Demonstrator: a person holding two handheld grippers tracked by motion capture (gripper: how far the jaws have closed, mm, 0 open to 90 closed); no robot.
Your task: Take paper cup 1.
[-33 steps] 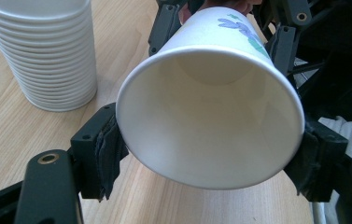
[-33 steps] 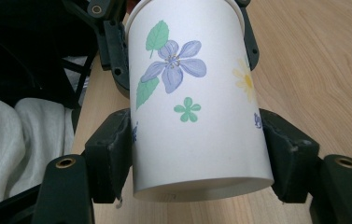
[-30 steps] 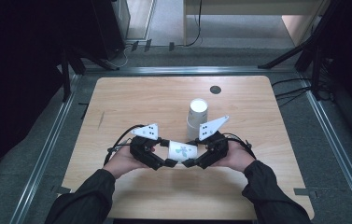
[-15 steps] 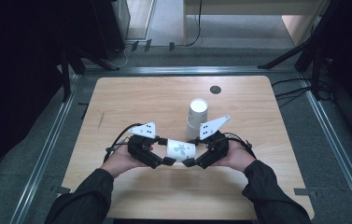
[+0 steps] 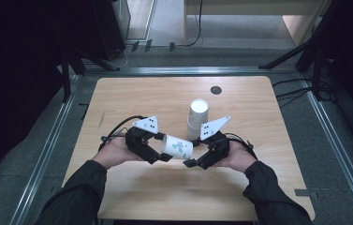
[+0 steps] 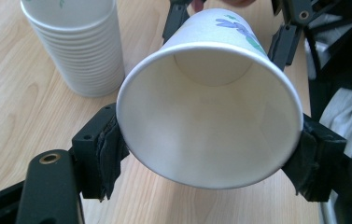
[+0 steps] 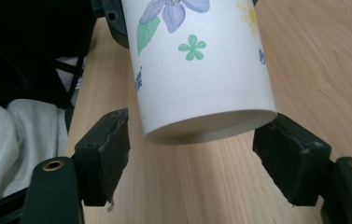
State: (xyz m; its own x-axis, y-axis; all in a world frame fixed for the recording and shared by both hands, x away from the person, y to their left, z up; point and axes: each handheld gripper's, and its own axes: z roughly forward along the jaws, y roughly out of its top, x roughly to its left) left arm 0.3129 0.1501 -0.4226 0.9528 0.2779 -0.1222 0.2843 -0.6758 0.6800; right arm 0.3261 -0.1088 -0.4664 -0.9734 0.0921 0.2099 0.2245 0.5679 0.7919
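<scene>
A white paper cup (image 5: 176, 146) with flower prints lies sideways in the air between both hands. My left gripper (image 5: 161, 156) is shut on its rim end; in the left gripper view the pads (image 6: 110, 149) press both sides of the cup (image 6: 211, 116), whose mouth faces the camera. My right gripper (image 5: 191, 162) is open, and its jaws have just been opening. In the right gripper view the cup (image 7: 197, 65) has its base end between those jaws, and the pads (image 7: 106, 144) stand clear of it. A stack of nested paper cups (image 5: 197, 117) stands upright behind.
The wooden table (image 5: 118, 98) has a dark round hole (image 5: 216, 90) near its far edge. In the left gripper view the stack (image 6: 75, 46) stands at the upper left. Metal rails and cables run along the floor around the table.
The right gripper's jaws have spread off the cup's base. The left gripper has lifted the cup a little; the right hand has stayed where it was.
</scene>
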